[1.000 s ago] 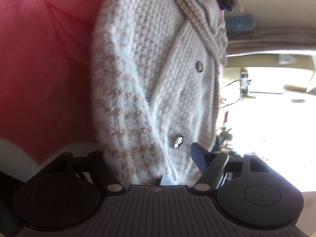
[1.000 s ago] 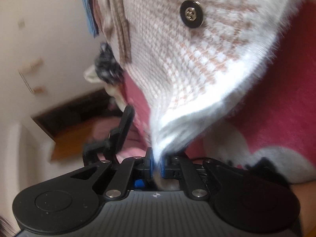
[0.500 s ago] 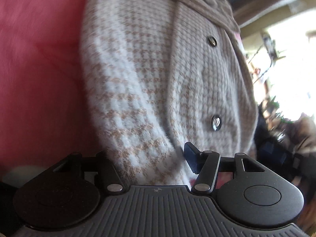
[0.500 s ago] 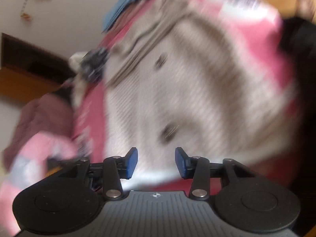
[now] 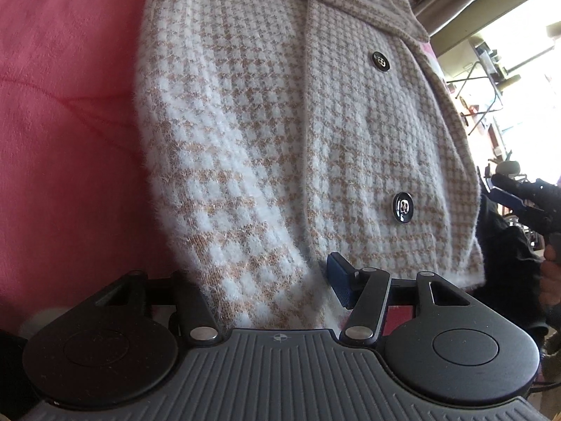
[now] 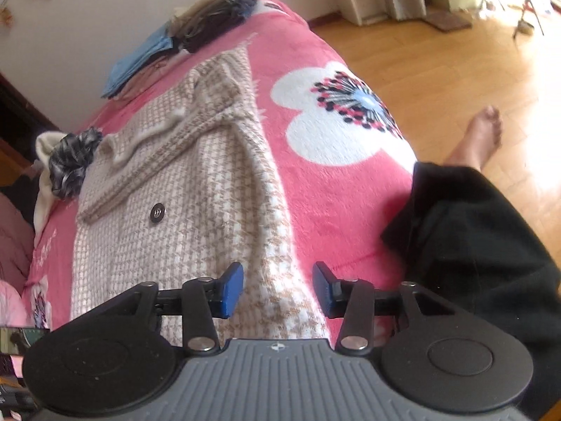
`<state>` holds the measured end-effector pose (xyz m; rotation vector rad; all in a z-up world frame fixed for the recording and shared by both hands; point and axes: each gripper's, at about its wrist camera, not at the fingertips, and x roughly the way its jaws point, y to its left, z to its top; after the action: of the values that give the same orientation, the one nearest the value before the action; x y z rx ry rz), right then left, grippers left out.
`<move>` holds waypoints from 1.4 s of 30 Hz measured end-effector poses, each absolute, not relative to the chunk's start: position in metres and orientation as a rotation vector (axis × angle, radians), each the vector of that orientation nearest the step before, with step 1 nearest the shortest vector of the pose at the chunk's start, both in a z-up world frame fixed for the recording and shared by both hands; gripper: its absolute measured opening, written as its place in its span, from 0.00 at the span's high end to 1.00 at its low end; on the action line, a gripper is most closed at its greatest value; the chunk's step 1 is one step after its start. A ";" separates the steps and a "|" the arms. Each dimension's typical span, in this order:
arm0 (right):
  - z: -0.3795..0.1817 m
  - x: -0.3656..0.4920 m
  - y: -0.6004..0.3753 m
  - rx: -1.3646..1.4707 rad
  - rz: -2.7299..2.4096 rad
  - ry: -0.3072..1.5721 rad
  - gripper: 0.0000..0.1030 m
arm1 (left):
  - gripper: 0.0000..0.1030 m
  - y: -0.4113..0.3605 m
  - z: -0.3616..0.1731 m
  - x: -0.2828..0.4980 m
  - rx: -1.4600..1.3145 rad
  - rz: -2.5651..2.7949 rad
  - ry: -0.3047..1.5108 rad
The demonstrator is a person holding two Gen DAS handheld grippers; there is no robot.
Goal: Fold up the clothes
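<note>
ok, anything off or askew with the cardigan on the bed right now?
Mostly fine. The cardigan lies flat on the pink blanket, sleeves folded in, but its collar is rumpled and bunched rather than smoothed. No damage visible.

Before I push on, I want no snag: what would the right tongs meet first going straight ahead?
Probably the houndstooth cardigan: its folded sleeve lies on the pink blanket right between the open right tongs. How far off is unclear.

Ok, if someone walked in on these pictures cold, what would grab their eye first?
Probably the fuzzy beige-and-white houndstooth cardigan with dark buttons, spread along the bright pink blanket. Next, the big white flower printed on the blanket to the cardigan's right. The right gripper is open above the cardigan's near edge.
</note>
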<state>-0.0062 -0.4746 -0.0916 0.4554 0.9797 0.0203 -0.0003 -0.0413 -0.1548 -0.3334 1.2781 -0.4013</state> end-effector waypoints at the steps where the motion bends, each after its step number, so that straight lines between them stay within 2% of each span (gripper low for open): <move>1: -0.092 -0.009 -0.469 0.418 0.024 0.988 0.57 | 0.44 -0.043 -0.155 0.000 -0.326 -0.401 1.277; 5: -0.107 -0.026 -0.455 0.311 0.003 1.034 0.57 | 0.44 -0.047 -0.155 0.000 -0.291 -0.404 1.278; 11: -0.136 -0.025 -0.457 0.393 0.006 1.139 0.58 | 0.43 -0.050 -0.156 0.000 -0.245 -0.403 1.277; 14: -0.130 -0.031 -0.457 0.394 0.037 1.105 0.89 | 0.43 -0.051 -0.155 0.000 -0.240 -0.391 1.278; 15: -0.125 -0.036 -0.457 0.399 0.045 1.085 0.92 | 0.43 -0.052 -0.155 0.000 -0.234 -0.390 1.278; 17: -0.111 -0.047 -0.456 0.375 0.033 1.039 0.93 | 0.43 -0.054 -0.154 -0.002 -0.222 -0.385 1.274; 20: -0.119 -0.055 -0.462 0.413 -0.027 1.106 0.93 | 0.43 -0.055 -0.154 -0.002 -0.208 -0.383 1.269; 21: -0.129 -0.056 -0.466 0.444 -0.045 1.144 0.85 | 0.43 -0.055 -0.154 -0.002 -0.205 -0.383 1.270; 24: -0.120 -0.061 -0.471 0.477 -0.079 1.150 0.83 | 0.43 -0.055 -0.154 -0.002 -0.205 -0.388 1.269; 29: -0.082 -0.056 -0.456 0.383 -0.023 0.939 0.83 | 0.43 -0.056 -0.154 -0.002 -0.207 -0.386 1.268; 33: -0.092 -0.018 -0.429 0.243 0.048 0.847 0.83 | 0.43 -0.054 -0.154 -0.003 -0.213 -0.384 1.264; 37: -0.133 -0.002 -0.415 0.100 0.073 0.948 0.83 | 0.42 -0.052 -0.153 -0.004 -0.222 -0.386 1.263; 42: -0.124 -0.031 -0.422 0.122 0.013 1.052 0.83 | 0.40 -0.051 -0.155 -0.001 -0.235 -0.394 1.271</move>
<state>-0.0306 -0.4218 -0.1241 0.1222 1.0524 0.0129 -0.0014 -0.0513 -0.1551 -0.2350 1.2706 -0.3944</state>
